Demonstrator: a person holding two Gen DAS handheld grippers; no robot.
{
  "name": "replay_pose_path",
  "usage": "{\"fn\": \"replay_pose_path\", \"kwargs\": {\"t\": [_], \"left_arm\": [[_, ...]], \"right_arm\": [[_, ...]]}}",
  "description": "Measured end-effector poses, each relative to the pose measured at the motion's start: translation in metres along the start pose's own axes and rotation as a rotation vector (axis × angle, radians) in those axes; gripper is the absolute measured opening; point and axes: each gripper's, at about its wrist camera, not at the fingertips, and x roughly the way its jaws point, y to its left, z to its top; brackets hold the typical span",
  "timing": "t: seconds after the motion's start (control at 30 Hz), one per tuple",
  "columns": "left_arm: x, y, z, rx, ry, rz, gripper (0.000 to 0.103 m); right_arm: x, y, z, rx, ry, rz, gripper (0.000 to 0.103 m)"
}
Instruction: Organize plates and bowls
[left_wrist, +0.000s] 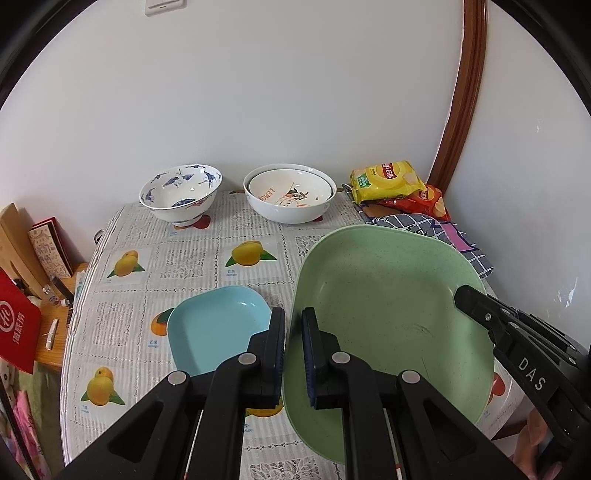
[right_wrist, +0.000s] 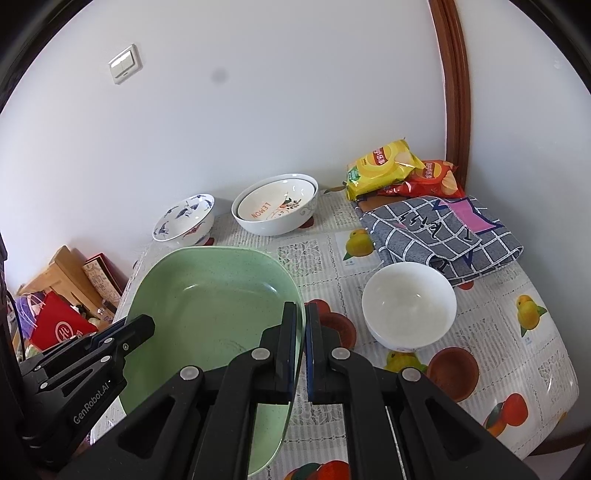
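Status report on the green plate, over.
Left gripper, right gripper: jaws shut on green plate rims. Blue plate beside it.

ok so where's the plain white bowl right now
Only the right wrist view shows the plain white bowl: it stands on the tablecloth to the right of the green plate, just in front of the folded checked cloth.

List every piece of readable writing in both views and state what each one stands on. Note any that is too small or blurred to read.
"LEMON": inside the inner nested bowl.
"DAS": on the right gripper body, left wrist view.
"GenRobot.AI": on the left gripper body, right wrist view.
Chip bags: brand script too small to read.
Red bag: characters too blurred to read.
Tablecloth fruit captions: too small.
Grey checked cloth: writing unreadable.
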Motion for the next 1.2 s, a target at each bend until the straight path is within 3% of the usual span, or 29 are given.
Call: {"fn": "replay_pose_path", "kwargs": {"t": [1.2], "left_arm": [[0.025, 0.043, -0.01, -0.033, 0.058, 0.022, 0.01]], "right_arm": [[0.037, 0.032, -0.013, -0.006, 0.055, 0.016, 0.004]]}}
